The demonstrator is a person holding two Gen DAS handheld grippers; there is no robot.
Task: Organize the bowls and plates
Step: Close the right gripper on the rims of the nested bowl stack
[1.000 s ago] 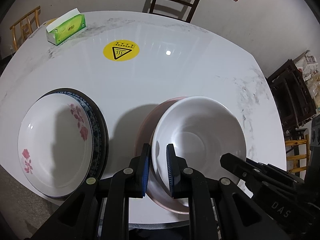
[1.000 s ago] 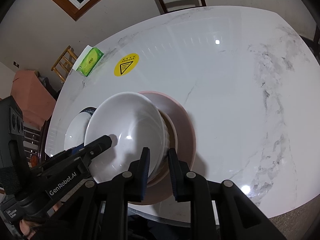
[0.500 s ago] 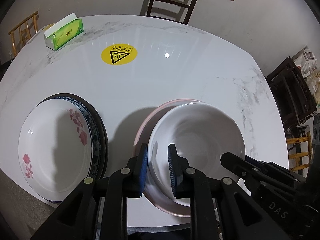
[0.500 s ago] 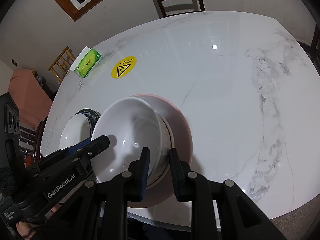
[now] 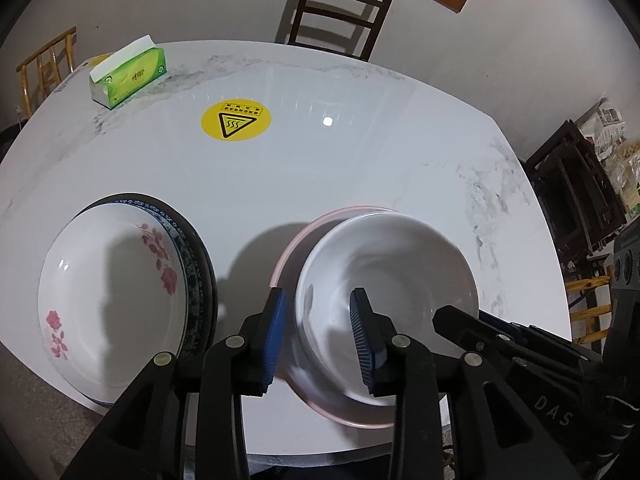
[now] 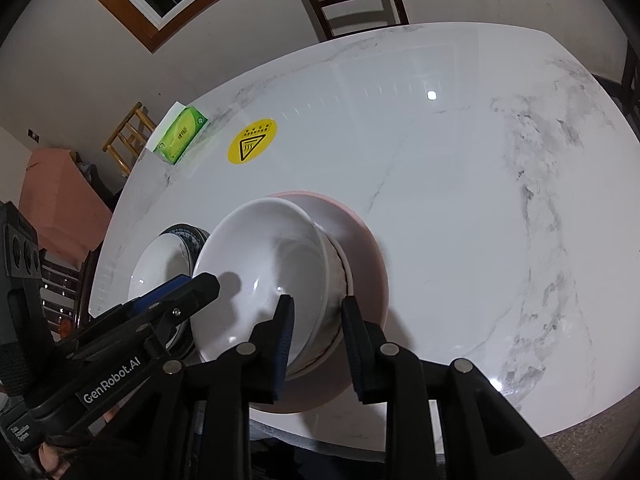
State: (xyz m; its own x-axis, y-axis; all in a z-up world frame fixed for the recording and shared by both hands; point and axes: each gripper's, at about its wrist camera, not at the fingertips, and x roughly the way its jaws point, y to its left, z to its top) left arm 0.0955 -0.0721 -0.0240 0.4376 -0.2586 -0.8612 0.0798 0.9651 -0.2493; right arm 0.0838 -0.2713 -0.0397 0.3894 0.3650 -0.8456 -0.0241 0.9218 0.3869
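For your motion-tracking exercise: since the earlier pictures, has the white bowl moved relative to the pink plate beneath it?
Yes. The white bowl was tilted above the pink plate; now it sits lower and level, nested on it, as both grippers' fingers open.

Two handheld grippers, both matte black plastic. The left gripper [image 5: 318, 334] has two angular fingers tipped with ribbed blue pads [image 5: 361, 340] and round silver screws [image 5: 235, 342] at the joints. The right gripper [image 6: 316, 340] matches it, with blue pads [image 6: 285, 344] too. White lettering "GenRobot.AI" marks one body, "DAS" the other.
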